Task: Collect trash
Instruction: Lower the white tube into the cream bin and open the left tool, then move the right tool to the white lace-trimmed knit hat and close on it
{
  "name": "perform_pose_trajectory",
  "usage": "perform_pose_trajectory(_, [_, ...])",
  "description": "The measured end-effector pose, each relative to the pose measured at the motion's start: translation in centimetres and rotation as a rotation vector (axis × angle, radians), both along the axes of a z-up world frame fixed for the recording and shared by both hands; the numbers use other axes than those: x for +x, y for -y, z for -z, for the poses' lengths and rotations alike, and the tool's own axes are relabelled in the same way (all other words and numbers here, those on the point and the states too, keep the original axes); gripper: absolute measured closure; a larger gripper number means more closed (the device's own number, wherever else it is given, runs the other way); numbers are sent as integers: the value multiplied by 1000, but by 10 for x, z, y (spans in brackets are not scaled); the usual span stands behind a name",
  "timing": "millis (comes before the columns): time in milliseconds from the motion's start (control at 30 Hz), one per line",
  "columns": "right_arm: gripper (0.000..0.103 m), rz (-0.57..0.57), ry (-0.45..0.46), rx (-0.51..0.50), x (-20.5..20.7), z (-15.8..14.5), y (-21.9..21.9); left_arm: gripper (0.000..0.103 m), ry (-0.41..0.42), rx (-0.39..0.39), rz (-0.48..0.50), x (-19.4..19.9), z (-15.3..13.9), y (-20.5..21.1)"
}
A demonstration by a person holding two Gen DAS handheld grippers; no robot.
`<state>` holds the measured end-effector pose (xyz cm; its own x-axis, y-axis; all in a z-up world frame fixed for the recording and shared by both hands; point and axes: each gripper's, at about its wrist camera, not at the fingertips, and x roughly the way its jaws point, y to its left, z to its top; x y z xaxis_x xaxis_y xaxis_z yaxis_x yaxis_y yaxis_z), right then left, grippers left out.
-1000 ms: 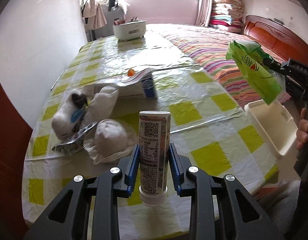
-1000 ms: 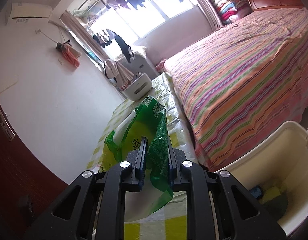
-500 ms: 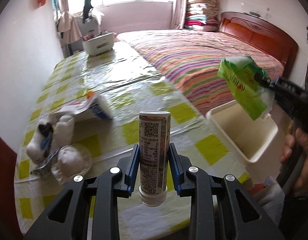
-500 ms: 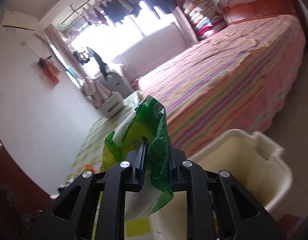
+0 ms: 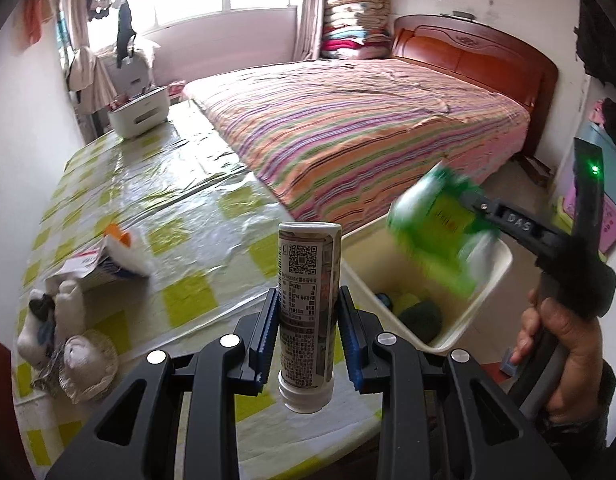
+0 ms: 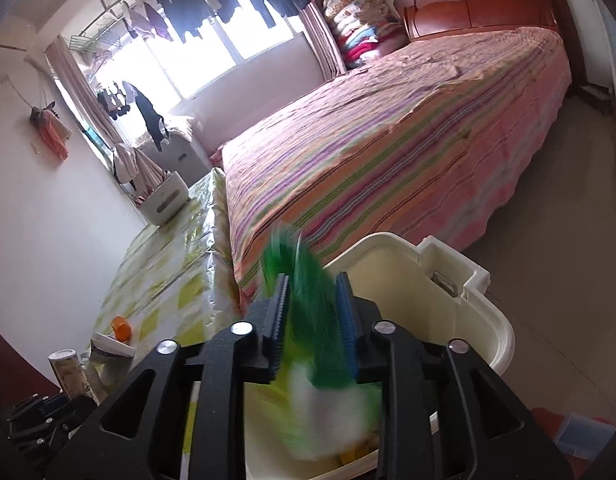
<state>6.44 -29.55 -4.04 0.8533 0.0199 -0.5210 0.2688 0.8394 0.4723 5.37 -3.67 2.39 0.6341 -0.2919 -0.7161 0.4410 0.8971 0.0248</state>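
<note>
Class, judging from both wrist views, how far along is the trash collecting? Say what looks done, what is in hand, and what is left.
Done: dark and yellow items already lie in the cream plastic bin.
In hand: the right gripper has just opened; the blurred green plastic wrapper sits loose between its jaws above the bin. The left gripper clamps a printed cylindrical bottle.
Left: a crushed carton and crumpled white wrappers on the checked table.

Right gripper (image 6: 312,320) fingers just parted (green wrapper (image 6: 316,344) slipping binward).

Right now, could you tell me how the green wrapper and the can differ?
The can is a rigid upright cylinder, sharp in view; the green wrapper is soft, crumpled and motion-blurred. The left tongs clamp the can; the right tongs have just opened, wrapper loose between them over the bin.
</note>
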Motion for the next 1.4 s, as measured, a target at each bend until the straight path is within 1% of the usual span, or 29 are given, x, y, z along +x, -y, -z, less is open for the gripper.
perform_pose_trajectory(67, [49, 18, 19, 4, -6, -5, 0, 75, 0, 0, 10, 0, -1, 6])
perform_pose_trajectory(100, [48, 27, 28, 4, -9, -7, 2, 75, -4, 2, 16, 1, -1, 10])
perform_pose_trajectory(167, [48, 40, 45, 17, -13, -10, 8, 75, -10, 1, 27, 3, 0, 16])
perform_pose_trajectory(267, [47, 87, 92, 65, -25, -13, 22, 75, -16, 6, 38, 5, 1, 26])
perform_pose_trajectory(333, [44, 128, 125, 95, -34, -14, 33, 75, -24, 11, 46, 8, 4, 33])
perform_pose_trajectory(400, [44, 161, 155, 123, -42, -15, 41, 75, -33, 15, 55, 12, 8, 39])
perform_pose_trajectory(500, [44, 185, 176, 145, -48, -14, 48, 75, -47, 24, 63, 18, 14, 49])
perform_pose_trajectory(567, [44, 188, 181, 160, -50, -13, 48, 75, -54, 31, 73, 21, 17, 57])
perform_pose_trajectory(667, [39, 187, 183, 178, -48, -11, 48, 75, -64, 39, 88, 26, 22, 71])
perform_pose_trajectory(967, [38, 181, 182, 199, -49, -9, 49, 74, -80, 50, 130, 34, 30, 99])
perform_pose_trajectory(1100, [38, 181, 180, 207, -49, -8, 53, 74, -101, 29, 140, 38, 32, 106])
perform_pose_trajectory(1133, [38, 179, 178, 208, -49, -7, 54, 71, -108, 26, 139, 39, 33, 108])
perform_pose_trajectory(1167, [38, 178, 176, 209, -48, -7, 54, 65, -113, 24, 138, 40, 33, 108])
perform_pose_trajectory(1200, [38, 177, 175, 209, -48, -7, 54, 43, -121, 24, 130, 41, 34, 109])
perform_pose_trajectory(1233, [38, 176, 175, 209, -47, -7, 55, 28, -123, 26, 124, 41, 34, 109])
perform_pose_trajectory(1333, [37, 172, 169, 210, -46, -7, 56, 28, -91, 4, 95, 37, 29, 102])
perform_pose_trajectory(1400, [37, 166, 164, 212, -43, -6, 56, 28, -83, -6, 82, 35, 27, 95])
